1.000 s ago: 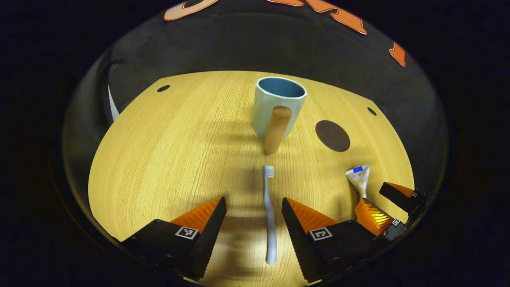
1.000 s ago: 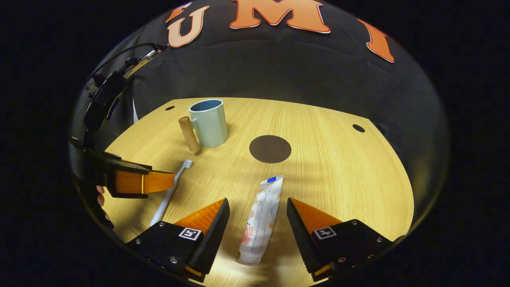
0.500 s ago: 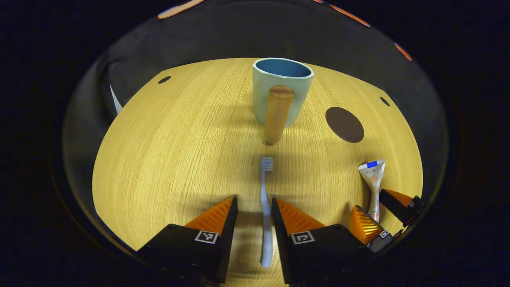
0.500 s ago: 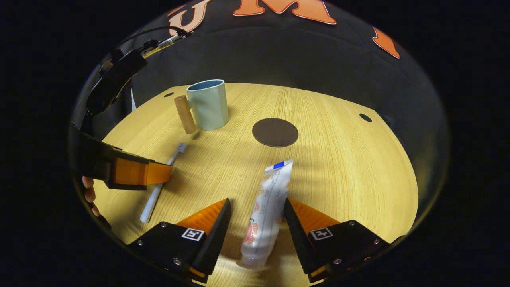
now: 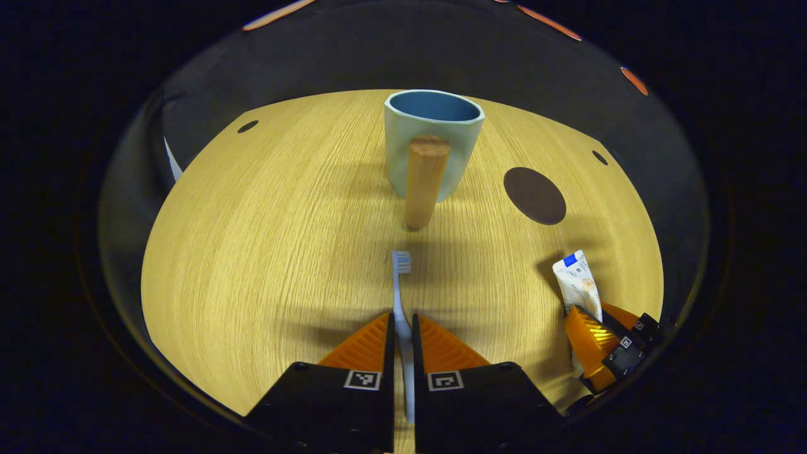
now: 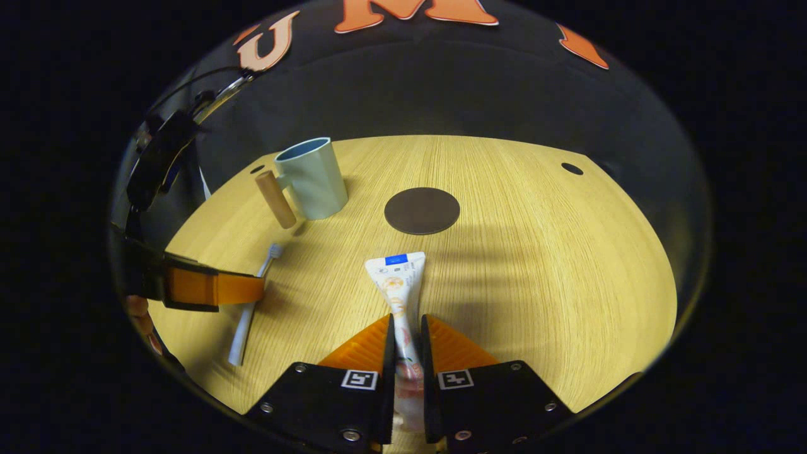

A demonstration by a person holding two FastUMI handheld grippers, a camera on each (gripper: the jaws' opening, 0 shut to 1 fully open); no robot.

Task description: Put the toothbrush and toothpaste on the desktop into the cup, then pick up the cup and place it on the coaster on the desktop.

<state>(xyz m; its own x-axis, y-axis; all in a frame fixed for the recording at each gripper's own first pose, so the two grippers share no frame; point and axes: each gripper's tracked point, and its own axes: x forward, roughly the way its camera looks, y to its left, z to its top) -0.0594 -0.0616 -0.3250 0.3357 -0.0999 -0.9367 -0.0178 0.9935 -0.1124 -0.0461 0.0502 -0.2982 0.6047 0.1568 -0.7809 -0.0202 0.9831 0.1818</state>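
My left gripper (image 5: 401, 323) is shut on the handle of the pale blue toothbrush (image 5: 400, 284), whose bristle head points toward the cup. The light blue cup (image 5: 432, 144) with a wooden handle stands upright beyond it. My right gripper (image 6: 406, 325) is shut on the white toothpaste tube (image 6: 399, 282), its flat crimped end pointing at the dark round coaster (image 6: 422, 210). In the right gripper view the cup (image 6: 311, 177) stands at the far left, and the left gripper (image 6: 214, 289) holds the toothbrush (image 6: 252, 302) low over the table. In the left gripper view, the right gripper (image 5: 605, 343) grips the toothpaste (image 5: 577, 284).
The round wooden tabletop (image 6: 536, 271) has small dark holes near its far edge. The coaster (image 5: 534, 195) lies right of the cup in the left gripper view. A hand (image 6: 140, 315) shows behind the left gripper at the table's near left edge.
Both grippers went from wide open to shut: the left closed on the toothbrush handle, the right closed on the toothpaste tube, which turned to point straight ahead.
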